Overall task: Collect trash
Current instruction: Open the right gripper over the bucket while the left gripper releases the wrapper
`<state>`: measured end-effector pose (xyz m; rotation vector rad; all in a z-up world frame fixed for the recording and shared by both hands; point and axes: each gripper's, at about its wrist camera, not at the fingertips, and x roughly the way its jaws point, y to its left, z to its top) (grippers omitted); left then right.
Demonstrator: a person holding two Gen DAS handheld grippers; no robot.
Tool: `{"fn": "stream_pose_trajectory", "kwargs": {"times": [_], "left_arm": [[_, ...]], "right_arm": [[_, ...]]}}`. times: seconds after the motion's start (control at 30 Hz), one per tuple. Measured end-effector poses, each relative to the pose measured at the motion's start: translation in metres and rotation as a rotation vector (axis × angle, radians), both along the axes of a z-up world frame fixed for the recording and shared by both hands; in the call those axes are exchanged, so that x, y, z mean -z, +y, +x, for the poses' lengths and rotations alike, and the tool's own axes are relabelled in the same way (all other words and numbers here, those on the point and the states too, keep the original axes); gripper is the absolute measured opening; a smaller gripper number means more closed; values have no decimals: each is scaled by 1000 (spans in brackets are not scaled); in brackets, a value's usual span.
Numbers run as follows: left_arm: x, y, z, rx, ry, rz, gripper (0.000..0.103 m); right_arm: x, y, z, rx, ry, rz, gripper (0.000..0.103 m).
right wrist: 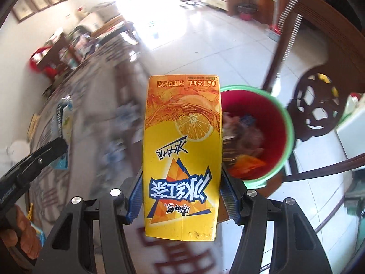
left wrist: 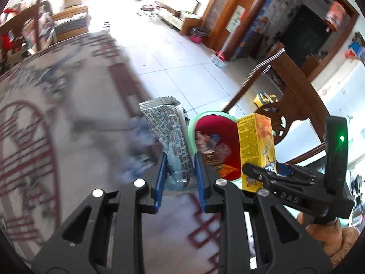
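1. Bin [right wrist: 273, 123] sits ahead of both grippers and a little to their right, beyond the table [left wrist: 68, 150] edge and lower down. It is red inside with a green rim, its mouth faces up, and it already holds crumpled wrappers.

2. Left gripper [left wrist: 180, 171] grasps a silver wrapper [left wrist: 168, 134] covered in dark print. The blue pads [left wrist: 160, 178] pinch its lower part, nearly together, and its crimped end sticks up and forward past the fingers.

3. Right gripper [right wrist: 182, 194] is clenched on a yellow carton [right wrist: 182, 155] of lemon tea. The pads [right wrist: 134, 196] press its two side faces near one end. The carton's long axis runs straight out along the fingers, and its print reads upside down from that camera.

4. Seen from the left wrist, the carton [left wrist: 256, 146] stands just right of the bin mouth [left wrist: 214, 141], while the wrapper overlaps its left rim. So the bin lies between the two loads.

5. Right hand looks the nearer: in its own view the carton's right edge hides the bin's left rim. I judge a short carry forward and right would put either item over the opening.

6. Both grippers tilt steeply downward over the table's edge, side by side. The right gripper's [left wrist: 285, 178] black body shows at lower right in the left view with a hand [left wrist: 319, 230] beneath it.

7. Table and surroundings are smeared with blur, though the held items look sharp. A dark wooden chair [right wrist: 319, 105] stands just behind the bin, so any drop needs to fall short of it.
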<state>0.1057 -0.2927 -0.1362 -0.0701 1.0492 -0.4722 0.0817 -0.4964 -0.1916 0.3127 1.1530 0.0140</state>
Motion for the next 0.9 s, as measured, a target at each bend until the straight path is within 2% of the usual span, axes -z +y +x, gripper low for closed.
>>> {"fn": "stream_pose_trajectory", "kwargs": {"times": [0.2,0.23,0.27,0.3,0.33,0.47,0.6,0.67,0.83,0.9], "left_arm": [[5,-66,29,87,7,-1,24],[6,-75,32,101,5,-5,27],[6,-85,37,116,2,-6,43],[5,-90,39,119,-5,-3,68],[3,-96,41,118,-24,-2,76],[-6,-105,42,138,-48,-2,84],[-18,-94,35,123,-78,-4,88],[-24,-84,30,104,-93,-10,91],[-43,-43,9,66,-144,-28,96],[-51,-27,-1,56,-178,-22,98]], "right_arm": [[7,-39,22,46,4,-34,58],[12,-46,24,54,15,-50,59],[15,-51,27,65,25,-66,59],[18,-54,32,75,32,-75,63],[20,-60,32,99,37,-82,71],[22,-74,28,144,37,-92,74],[11,-74,19,168,7,-96,74],[-5,-65,9,178,-44,-105,77],[-42,-33,-16,195,-184,-138,93],[-56,-17,-29,204,-247,-138,96]]}}
